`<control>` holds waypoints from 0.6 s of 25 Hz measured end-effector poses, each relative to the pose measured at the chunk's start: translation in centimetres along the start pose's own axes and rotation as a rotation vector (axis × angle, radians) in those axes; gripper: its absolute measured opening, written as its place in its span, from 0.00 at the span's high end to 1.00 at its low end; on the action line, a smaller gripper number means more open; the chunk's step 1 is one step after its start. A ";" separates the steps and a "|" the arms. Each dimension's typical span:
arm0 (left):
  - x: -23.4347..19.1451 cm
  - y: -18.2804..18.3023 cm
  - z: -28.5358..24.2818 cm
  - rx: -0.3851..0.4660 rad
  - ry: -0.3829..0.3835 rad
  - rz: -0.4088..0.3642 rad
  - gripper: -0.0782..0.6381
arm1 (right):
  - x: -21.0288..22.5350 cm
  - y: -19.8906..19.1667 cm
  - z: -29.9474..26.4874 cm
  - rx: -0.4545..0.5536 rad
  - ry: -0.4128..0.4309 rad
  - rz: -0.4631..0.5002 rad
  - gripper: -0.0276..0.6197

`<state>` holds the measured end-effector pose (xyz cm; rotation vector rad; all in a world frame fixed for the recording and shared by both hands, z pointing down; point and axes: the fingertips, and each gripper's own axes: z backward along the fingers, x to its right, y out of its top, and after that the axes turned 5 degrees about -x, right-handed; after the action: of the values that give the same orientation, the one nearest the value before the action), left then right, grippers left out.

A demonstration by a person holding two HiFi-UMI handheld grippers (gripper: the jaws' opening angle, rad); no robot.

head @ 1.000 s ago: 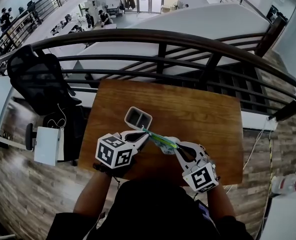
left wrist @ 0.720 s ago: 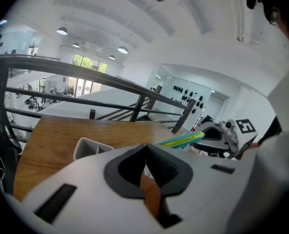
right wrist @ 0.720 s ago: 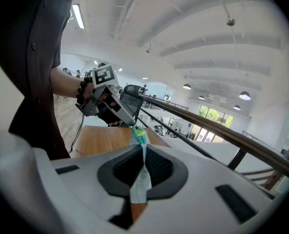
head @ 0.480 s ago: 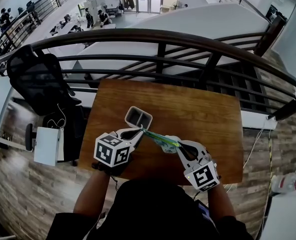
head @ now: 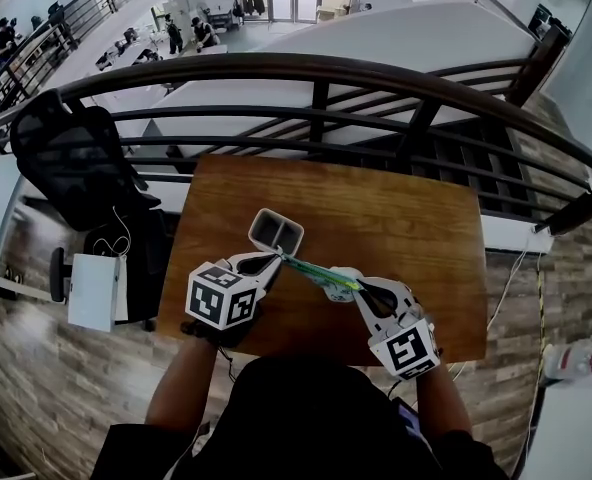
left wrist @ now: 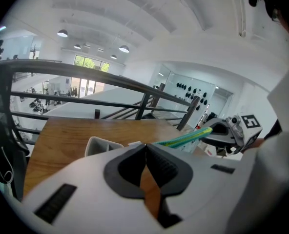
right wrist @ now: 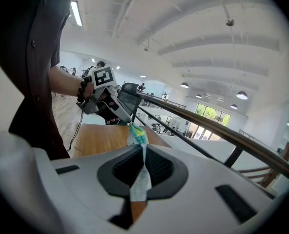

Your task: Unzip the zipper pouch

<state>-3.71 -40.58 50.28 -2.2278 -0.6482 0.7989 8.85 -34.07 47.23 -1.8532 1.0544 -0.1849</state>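
Above the wooden table (head: 416, 218), nearer its near edge, the green-edged zipper pouch (head: 321, 276) is stretched between both grippers. The left gripper (head: 276, 260) has its jaws together, pinching one end. The right gripper (head: 361, 290) has its jaws clamped on the other end. A white divided bin (head: 276, 233) stands just behind the pouch.

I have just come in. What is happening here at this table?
A person holds a two-jaw gripper in each hand above a brown wooden table. A clear zipper pouch with a green and yellow zip edge hangs stretched between them: the right gripper is shut on one end, the left gripper on the other, probably at the zipper pull. A white two-compartment container stands on the table beyond.
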 end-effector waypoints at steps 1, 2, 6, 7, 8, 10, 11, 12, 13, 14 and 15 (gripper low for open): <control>-0.2 -0.2 0.0 -0.002 0.000 0.008 0.87 | 0.1 -0.1 0.1 -0.003 -0.001 -0.004 0.95; -0.3 -0.3 -0.1 -0.001 -0.011 0.028 0.87 | 0.1 -0.3 0.1 -0.005 -0.001 -0.008 0.95; -0.6 -0.6 -0.2 0.011 -0.034 0.097 0.87 | -0.1 -0.3 -0.1 -0.006 -0.002 -0.014 0.95; -0.7 -0.7 -0.2 0.009 -0.029 0.095 0.87 | -0.2 -0.2 -0.2 -0.006 -0.002 -0.014 0.95; -0.7 -0.8 -0.3 0.007 -0.025 0.091 0.87 | -0.3 -0.2 -0.2 -0.006 -0.002 -0.013 0.95; -0.7 -1.0 -0.2 0.009 -0.021 0.080 0.87 | -0.3 -0.2 -0.3 -0.006 0.000 -0.007 0.95; -0.7 -1.0 -0.1 0.010 -0.017 0.072 0.87 | -0.4 -0.2 -0.3 -0.006 0.003 -0.007 0.95; -0.7 -1.0 0.0 0.010 -0.010 0.064 0.86 | -0.4 -0.3 -0.3 -0.007 0.005 -0.011 0.95; -0.7 -1.0 0.0 0.010 0.000 0.056 0.86 | -0.4 -0.4 -0.3 -0.009 0.007 -0.019 0.95; -0.8 -1.0 0.2 0.012 0.011 0.051 0.86 | -0.3 -0.5 -0.2 -0.013 0.008 -0.024 0.95; -0.9 -1.0 0.3 0.016 0.019 0.051 0.85 | -0.2 -0.7 -0.2 -0.017 0.008 -0.028 0.95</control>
<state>-4.71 -40.38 51.10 -2.2429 -0.5762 0.8046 9.00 -33.92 47.92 -1.8847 1.0385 -0.2006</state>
